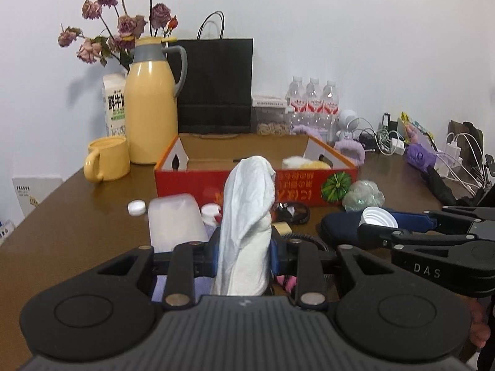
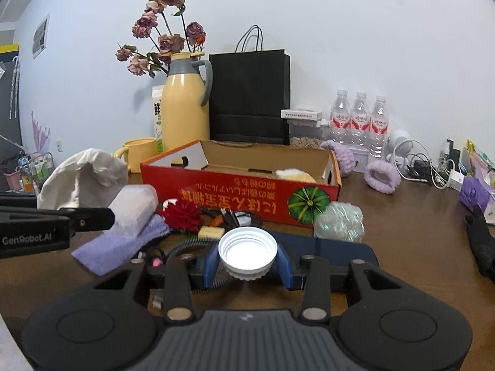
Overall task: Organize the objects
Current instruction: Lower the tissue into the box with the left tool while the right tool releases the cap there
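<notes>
The left gripper (image 1: 244, 256) is clamping a white cloth (image 1: 247, 216), the right gripper (image 2: 247, 266) a white cap (image 2: 247, 252) — the red box (image 2: 241, 191) is holding only one fluffy item, much clutter still waiting.

This was a lived-in room of a home, not a lab or a shop. A brown wooden counter (image 2: 402, 232) stood against a plain white wall (image 2: 340, 31) and carried everyday household things: a yellow thermos jug (image 1: 150, 105) with a matching mug (image 1: 106, 159), a milk carton (image 1: 114, 105), dried roses (image 1: 123, 27), a black paper shopping bag (image 1: 216, 83) and three water bottles (image 1: 312, 102). At the right side lay phone chargers and tangled white cables (image 1: 461, 154). A red cardboard box (image 2: 241, 191), fluffy purple hair bands (image 2: 382, 176) and small toiletries were spread around. At the far left of the right wrist view a small storage rack (image 2: 34, 170) stood on the floor.
</notes>
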Tool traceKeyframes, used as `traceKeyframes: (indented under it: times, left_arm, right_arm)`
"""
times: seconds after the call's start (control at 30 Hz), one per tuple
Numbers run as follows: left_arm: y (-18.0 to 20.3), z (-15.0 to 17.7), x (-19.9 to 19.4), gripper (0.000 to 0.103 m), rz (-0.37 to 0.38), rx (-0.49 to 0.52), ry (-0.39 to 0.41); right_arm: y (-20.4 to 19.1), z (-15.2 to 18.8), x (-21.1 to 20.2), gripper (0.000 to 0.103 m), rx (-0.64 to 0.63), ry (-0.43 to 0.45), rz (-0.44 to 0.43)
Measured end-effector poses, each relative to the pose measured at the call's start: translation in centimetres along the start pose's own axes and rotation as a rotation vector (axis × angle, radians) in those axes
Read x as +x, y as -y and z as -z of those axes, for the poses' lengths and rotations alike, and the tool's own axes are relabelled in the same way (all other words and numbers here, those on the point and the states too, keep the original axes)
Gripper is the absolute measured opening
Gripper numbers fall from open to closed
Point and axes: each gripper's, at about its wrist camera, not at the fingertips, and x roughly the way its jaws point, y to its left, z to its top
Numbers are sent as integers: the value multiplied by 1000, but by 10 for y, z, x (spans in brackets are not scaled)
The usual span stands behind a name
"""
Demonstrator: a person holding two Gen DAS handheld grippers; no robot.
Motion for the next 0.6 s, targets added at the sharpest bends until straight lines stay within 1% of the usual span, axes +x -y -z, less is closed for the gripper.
traceKeyframes:
  times: [0.13,0.27,0.4,0.6]
  left_arm:
    - [-6,-18,11,29,19,2,27]
    - [-11,-41,33,29,-8,20,57]
    - [-19,-67,65,29,-37,31,76]
    - [-29,-98,121,29,-45,39,58]
  right_arm:
    - [-1,-17,15,39,-7,30,-5]
    - [-1,-40,37,39,-19,58,-2]
    - [0,-63,67,39,-38,70,7]
    - [7,-95,118,39,-72,54,27]
